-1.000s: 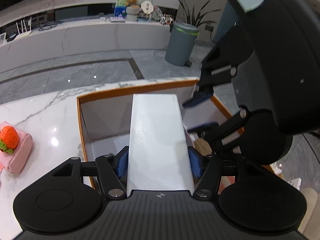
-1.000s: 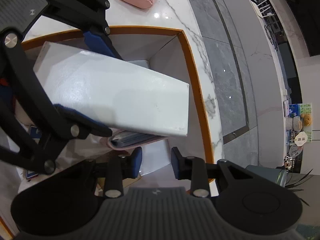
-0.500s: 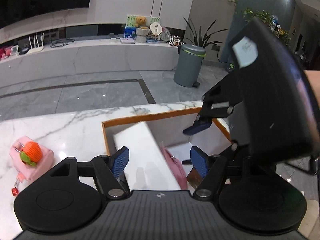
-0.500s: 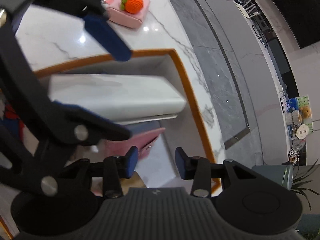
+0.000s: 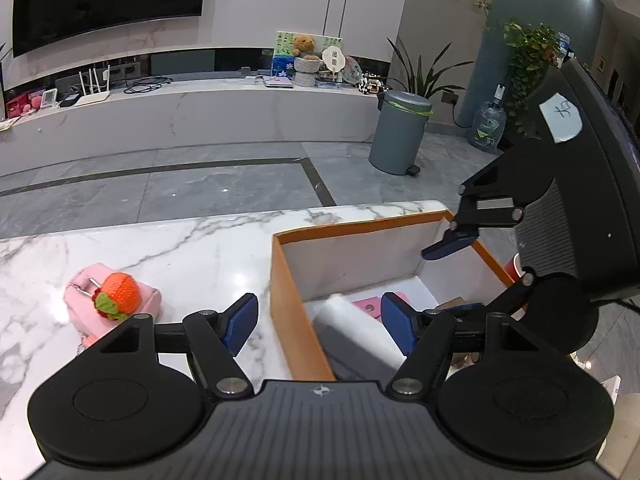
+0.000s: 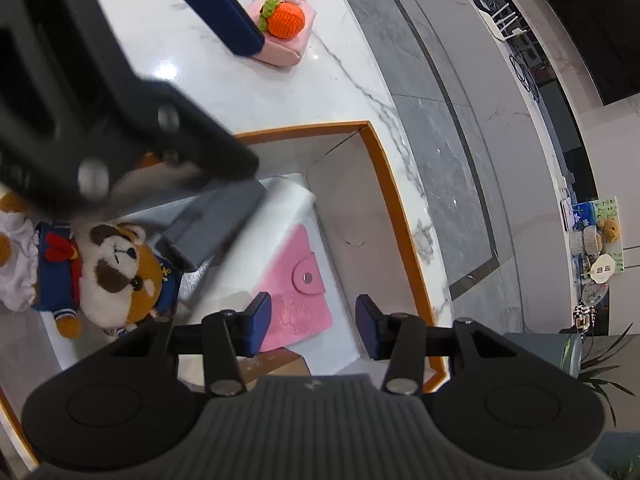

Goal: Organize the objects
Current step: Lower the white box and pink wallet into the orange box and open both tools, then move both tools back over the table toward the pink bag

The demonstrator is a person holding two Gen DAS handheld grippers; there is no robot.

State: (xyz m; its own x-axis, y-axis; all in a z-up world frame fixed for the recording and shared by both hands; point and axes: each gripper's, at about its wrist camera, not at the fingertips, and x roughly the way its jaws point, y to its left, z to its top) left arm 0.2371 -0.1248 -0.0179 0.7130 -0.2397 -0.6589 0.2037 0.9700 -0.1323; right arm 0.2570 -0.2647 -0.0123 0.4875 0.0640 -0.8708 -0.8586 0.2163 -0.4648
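Observation:
An orange-rimmed white box stands on the marble table. The white carton lies inside it beside a pink wallet and a plush dog. My left gripper is open and empty above the box's left wall. My right gripper is open and empty over the wallet. A pink pouch with an orange knitted fruit lies on the table to the left of the box.
A grey flat item lies in the box under the left gripper. The marble table ends at the far edge, with grey floor, a grey bin and a long counter beyond.
My left gripper let go of the white carton, which now lies in the box. The left gripper opened and drew back to the left. My right gripper opened wider.

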